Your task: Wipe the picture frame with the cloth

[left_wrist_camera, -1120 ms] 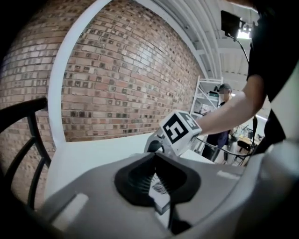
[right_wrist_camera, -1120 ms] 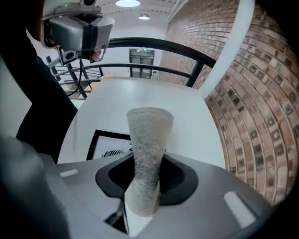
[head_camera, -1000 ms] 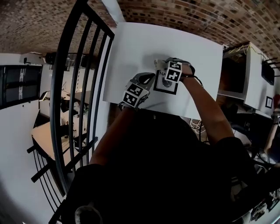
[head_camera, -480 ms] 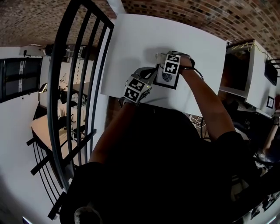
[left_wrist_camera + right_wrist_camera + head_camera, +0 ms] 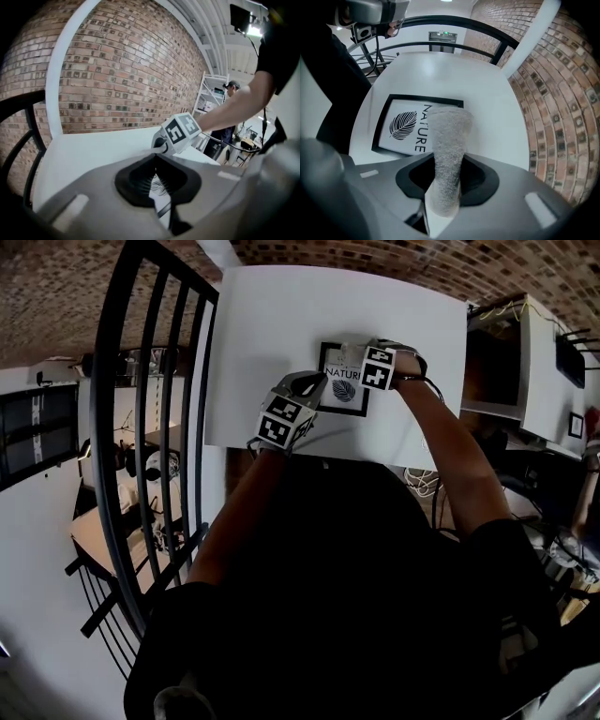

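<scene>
Clamped grey terry cloth [image 5: 447,140] in right claw [image 5: 444,190] over black-framed leaf picture [image 5: 404,125] on white worktop [image 5: 454,75]; pinched frame edge in closed left claw [image 5: 159,187].

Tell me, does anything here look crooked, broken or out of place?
Nothing stands out. The picture frame lies flat on the white table with no visible damage, and the cloth is pinched in the right tool.
</scene>
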The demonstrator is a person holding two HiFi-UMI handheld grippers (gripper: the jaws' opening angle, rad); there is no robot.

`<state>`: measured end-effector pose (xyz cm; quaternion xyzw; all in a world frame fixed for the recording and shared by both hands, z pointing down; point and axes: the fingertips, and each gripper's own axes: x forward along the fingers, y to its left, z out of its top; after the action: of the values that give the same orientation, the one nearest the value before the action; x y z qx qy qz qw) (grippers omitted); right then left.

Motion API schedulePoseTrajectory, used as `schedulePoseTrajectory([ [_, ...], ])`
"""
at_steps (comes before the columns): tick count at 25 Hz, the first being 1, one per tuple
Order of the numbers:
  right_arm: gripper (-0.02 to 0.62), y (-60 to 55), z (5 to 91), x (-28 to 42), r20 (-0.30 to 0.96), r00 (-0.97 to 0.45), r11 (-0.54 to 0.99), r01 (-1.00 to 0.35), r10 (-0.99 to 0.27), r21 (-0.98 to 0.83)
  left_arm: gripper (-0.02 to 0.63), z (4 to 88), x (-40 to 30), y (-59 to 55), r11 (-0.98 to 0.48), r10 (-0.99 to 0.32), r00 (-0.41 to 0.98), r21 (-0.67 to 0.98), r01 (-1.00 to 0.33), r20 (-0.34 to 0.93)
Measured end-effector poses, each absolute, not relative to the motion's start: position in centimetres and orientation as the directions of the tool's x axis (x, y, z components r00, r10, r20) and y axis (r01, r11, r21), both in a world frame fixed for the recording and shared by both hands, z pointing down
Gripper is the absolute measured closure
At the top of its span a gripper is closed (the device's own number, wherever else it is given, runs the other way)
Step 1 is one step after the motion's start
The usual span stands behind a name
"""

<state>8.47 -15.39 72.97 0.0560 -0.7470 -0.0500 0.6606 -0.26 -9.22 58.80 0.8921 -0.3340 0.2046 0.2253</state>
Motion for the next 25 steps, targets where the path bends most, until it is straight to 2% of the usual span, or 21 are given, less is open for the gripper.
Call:
schedulePoseTrajectory([
  [7,0.468,-14.5,72.4,11.3,0.987,-0.07,0.988,-0.063,-0.144,0.139,0.606,58.3,-0.1,-9.7,-0.685,-0.495,0.702,0.268,-0.678,0.512],
  [11,0.468,-14.8,70.6,8.1,0.978,-0.128,0.986,-0.049,-0.164,0.159,0.606,57.7,-0.9,-10.4,-0.677,-0.509,0.695,0.262,-0.687,0.508],
  [19,0.469,-13.3,69.9,0.4,0.968,-0.203,0.985,0.059,-0.148,0.163,0.606,57.9,-3.4,-10.2,-0.635,-0.544,0.66,0.259,-0.728,0.518],
  [25,0.469,-11.9,72.3,-0.9,0.979,-0.163,0.985,0.097,-0.124,0.142,0.606,58.4,-4.7,-9.1,-0.611,-0.547,0.646,0.274,-0.743,0.532],
])
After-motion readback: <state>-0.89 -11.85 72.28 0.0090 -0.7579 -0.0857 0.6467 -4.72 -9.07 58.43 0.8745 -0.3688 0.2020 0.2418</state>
